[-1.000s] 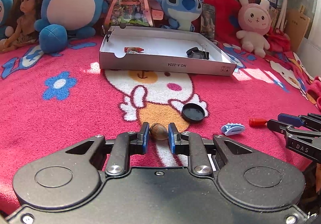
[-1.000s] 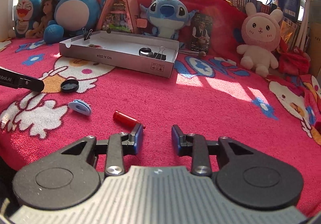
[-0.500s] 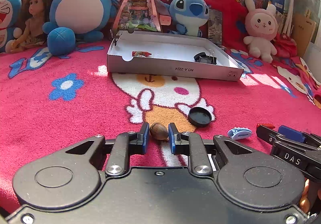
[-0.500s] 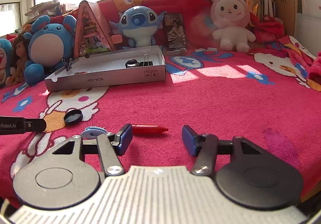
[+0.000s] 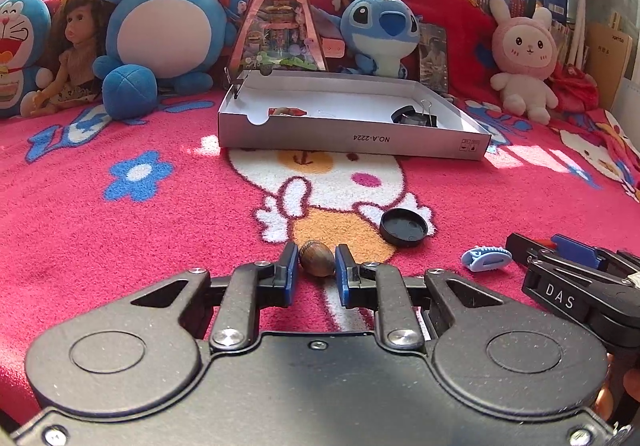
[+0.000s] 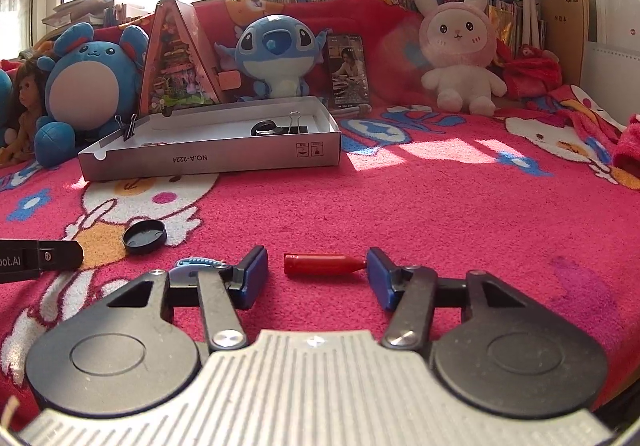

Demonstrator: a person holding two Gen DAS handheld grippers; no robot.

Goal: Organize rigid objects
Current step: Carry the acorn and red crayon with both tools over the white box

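Note:
In the left wrist view my left gripper (image 5: 316, 266) is shut on a small brown nut (image 5: 316, 263), low over the red blanket. In the right wrist view a red crayon (image 6: 320, 264) lies crosswise on the blanket between the pads of my right gripper (image 6: 317, 273). Its jaws are closing: the crayon's tip meets the right pad and a gap remains at the left one. A black cap (image 5: 404, 232) and a blue hair clip (image 5: 486, 259) lie between the two grippers. The grey cardboard box (image 5: 352, 138) stands farther back with a red crayon, a binder clip and a black ring inside.
Plush toys, a doll and a triangular display house (image 5: 280, 18) line the back behind the box. A pink rabbit plush (image 6: 460, 58) sits at the back right. The right gripper's arm (image 5: 568, 286) reaches in at the left view's right edge. Bare blanket stretches right of the box.
The right gripper swung left and dropped around the red crayon, which now lies between its jaws; they widened, then narrowed. The left gripper stays shut on the nut with only a slight tilt.

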